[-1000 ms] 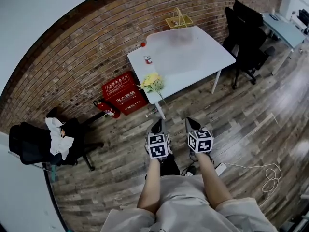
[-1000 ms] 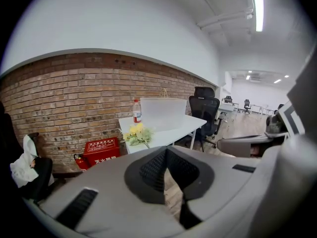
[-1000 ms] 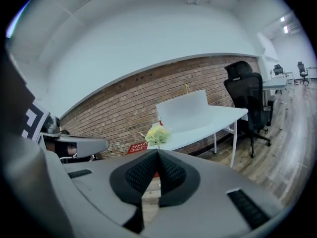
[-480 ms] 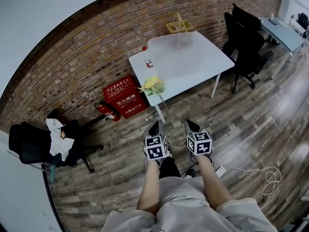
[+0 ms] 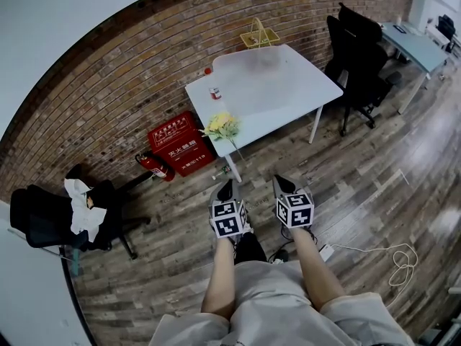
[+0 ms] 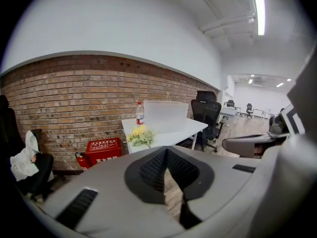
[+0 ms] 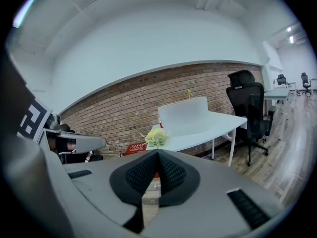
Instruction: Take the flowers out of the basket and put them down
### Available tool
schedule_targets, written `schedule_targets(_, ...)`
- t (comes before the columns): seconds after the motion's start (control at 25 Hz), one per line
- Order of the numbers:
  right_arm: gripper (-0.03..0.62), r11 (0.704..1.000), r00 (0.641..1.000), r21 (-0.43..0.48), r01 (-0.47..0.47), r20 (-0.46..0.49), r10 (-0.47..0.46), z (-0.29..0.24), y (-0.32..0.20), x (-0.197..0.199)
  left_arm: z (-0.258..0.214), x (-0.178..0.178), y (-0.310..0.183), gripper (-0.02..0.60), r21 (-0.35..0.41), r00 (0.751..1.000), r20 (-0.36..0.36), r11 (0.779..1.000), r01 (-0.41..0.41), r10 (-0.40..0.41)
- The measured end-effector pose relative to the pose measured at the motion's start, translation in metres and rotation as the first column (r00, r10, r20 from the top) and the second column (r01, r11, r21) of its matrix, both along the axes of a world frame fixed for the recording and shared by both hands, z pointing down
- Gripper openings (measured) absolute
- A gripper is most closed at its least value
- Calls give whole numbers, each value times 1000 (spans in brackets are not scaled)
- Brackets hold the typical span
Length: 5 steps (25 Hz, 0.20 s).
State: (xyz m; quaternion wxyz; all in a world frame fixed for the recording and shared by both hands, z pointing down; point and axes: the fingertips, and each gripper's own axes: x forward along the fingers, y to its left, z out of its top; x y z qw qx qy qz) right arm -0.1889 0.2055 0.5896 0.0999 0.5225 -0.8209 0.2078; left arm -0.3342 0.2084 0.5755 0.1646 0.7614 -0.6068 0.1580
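Well short of the counter, left gripper and right gripper fingers pressed together, empty; flowers on nearest corner, basket far edge, office chair beside.

**Background stuff in this office corner**

White table by the brick wall, with a small bottle on it. A red box and a fire extinguisher sit beside it on the floor. There's a black office chair at the far end.

Basket partly blurred; bottle label illegibly small; person's legs cut off at the bottom edge.
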Motion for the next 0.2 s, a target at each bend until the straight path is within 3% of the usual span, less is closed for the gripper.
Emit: schedule_targets(0.2,2,1000,1000,6,5,-26,-5,1,-8,-7,-1,-5,-7,23,-2,1000,-10,1000,4,-4)
